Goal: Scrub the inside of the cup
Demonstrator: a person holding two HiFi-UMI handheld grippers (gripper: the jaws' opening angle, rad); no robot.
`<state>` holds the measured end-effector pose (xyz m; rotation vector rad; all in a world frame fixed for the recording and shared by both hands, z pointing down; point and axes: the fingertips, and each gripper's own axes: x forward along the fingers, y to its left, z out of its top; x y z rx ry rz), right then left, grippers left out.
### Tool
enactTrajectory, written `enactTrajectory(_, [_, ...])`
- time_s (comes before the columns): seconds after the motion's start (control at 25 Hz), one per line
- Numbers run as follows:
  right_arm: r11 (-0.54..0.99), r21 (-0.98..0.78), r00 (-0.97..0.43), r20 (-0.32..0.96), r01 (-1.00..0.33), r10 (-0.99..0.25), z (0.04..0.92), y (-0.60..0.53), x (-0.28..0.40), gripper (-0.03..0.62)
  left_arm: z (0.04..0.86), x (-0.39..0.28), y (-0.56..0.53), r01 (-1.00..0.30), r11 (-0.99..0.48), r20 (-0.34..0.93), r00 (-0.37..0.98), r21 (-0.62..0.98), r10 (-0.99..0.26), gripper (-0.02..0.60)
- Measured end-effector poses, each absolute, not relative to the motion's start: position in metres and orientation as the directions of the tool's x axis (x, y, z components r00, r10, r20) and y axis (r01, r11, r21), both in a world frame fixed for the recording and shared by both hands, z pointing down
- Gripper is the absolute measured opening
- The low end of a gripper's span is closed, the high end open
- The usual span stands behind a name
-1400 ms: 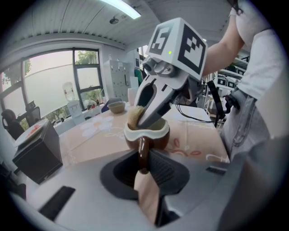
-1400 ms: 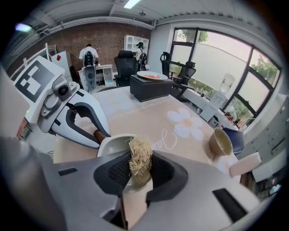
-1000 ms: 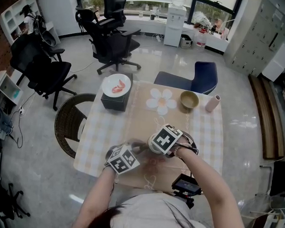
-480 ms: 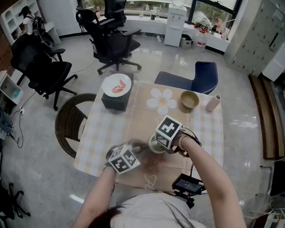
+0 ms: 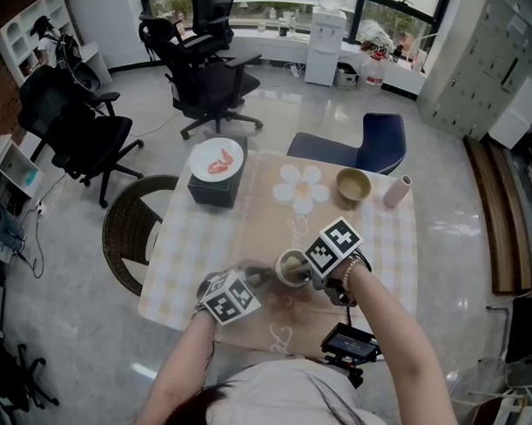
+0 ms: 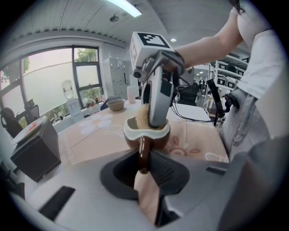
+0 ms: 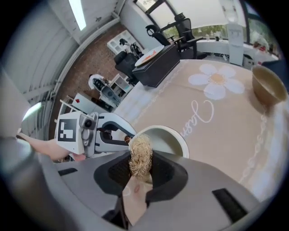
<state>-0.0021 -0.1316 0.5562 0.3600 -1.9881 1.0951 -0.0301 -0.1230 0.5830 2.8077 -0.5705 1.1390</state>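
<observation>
shirt (image 5: 277, 398): light grey, short sleeves, bottom centre
bracelet (image 5: 346, 272): pale beads, right wrist
left gripper (image 5: 262, 275), right gripper (image 5: 301, 268): grey, black-white marker cubes (image 5: 230, 298)

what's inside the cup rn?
A tan fibrous scrubber, clamped in the right hand-held gripper, sits in the mouth of the cup; pale inner wall shows beside it. The bottom is covered by scrubber and jaws.

Lower centre, my left gripper (image 5: 260, 275) clamps the handle (image 6: 143, 155) of a brown ceramic cup (image 6: 159, 138). My right gripper (image 5: 304, 271), tilted downward, pinches a straw-coloured fibre scrubber (image 7: 140, 155).
</observation>
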Motion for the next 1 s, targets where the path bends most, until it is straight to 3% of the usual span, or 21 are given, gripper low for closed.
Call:
enactTrajectory(0.16, [0.502,-0.633,-0.722,0.691,-0.589,0.024,0.548,-0.139,-0.005,0.092,0.582,-0.031,-0.124,-0.36,-0.93,0.683,0.66,-0.08,-0.314,0.06])
enactTrajectory(0.32, [0.521,-0.589,-0.728,0.678,-0.618,-0.098,0.545,-0.147,-0.003,0.092,0.582,-0.031,-0.124,-0.364,-0.929,0.681,0.662,-0.073,-0.313,0.06])
enactTrajectory(0.64, [0.752,-0.102,-0.533,0.766,-0.651,-0.358,0.551,-0.158,-0.002,0.092,0.584,-0.031,-0.123,-0.369,-0.927,0.682,0.661,-0.067,-0.312,0.06])
enactTrajectory(1.0, [0.873,0.201,-0.375,0.844,-0.444,-0.385,0.556,-0.16,-0.002,0.092,0.585,-0.032,-0.124,-0.372,-0.926,0.683,0.66,-0.063,-0.312,0.06])
